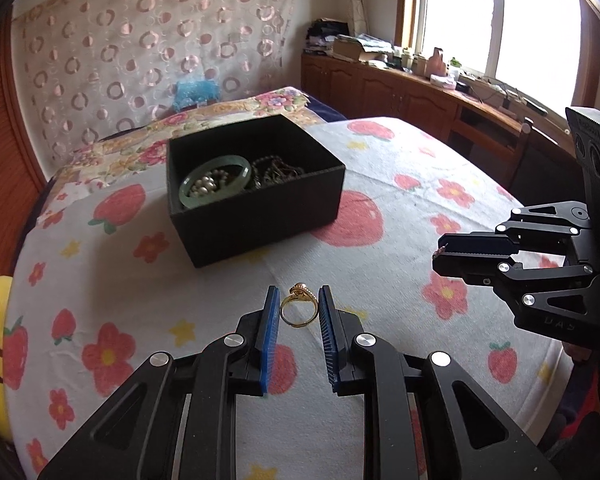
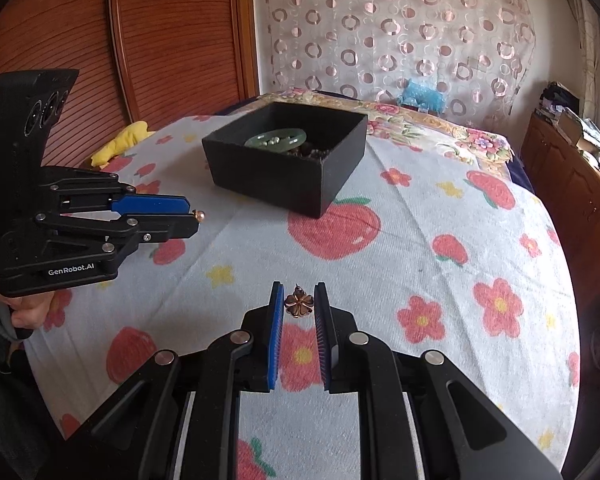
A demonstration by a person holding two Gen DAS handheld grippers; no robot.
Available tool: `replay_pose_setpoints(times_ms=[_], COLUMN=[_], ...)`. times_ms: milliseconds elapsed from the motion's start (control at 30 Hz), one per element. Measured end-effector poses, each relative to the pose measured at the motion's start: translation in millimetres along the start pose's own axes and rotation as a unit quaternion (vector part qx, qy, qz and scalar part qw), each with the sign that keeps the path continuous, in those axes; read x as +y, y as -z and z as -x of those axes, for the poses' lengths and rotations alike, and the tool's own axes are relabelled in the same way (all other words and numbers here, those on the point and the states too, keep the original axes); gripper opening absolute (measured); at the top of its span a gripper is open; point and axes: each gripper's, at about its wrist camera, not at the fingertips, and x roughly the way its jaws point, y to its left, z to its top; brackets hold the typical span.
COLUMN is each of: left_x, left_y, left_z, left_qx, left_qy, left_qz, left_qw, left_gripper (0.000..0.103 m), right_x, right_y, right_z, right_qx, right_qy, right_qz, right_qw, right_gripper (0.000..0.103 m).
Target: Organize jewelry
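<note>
Black claw (image 1: 299, 300), blue ribbed pads (image 1: 274, 320)

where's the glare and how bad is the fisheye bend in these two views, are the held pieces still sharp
Left wrist view: the window is blown out white, the bed edge bows, yet the gold ring in the left gripper reads sharp. Right wrist view: no glare, even light, wooden panels curve strongly, and the clover pendant in the right gripper is crisp.
</note>
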Motion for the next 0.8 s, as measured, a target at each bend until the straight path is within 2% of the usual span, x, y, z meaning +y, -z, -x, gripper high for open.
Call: replay_pose_setpoints(times_ms=[267,533,733,800], left_x=[16.8,26.8,47.0,49.5], left_y=[-20.3,-32.9,-22.3,-17.3], left_z=[10.6,18.2,25.0,21.5], left_qx=[-0.031,-0.048,-0.048,-0.035], left_qy=[-0.016,-0.030,-0.035,-0.032], left_qz=[0.017,0.020,0.039,0.041], left_qw=[0.9993,0.9982,0.9975,0.9980], left_gripper=[0.018,0.018,0.018,0.023], right_x=[-2.3,-3.5,-7.9,-9.0], right_y=[-37.1,-78.9,-83.8,-83.1], right_z=[-7.4,-22.4,-24.0,-26.3], right_qx=[-0.020,-0.035,-0.038,-0.036], right_qy=[-0.006,0.008,0.010,0.010], right_qz=[-0.002,0.009,0.002,0.000], right_qw=[1.000,0.999,0.999,0.999], right_gripper=[0.017,0.017,0.017,0.017])
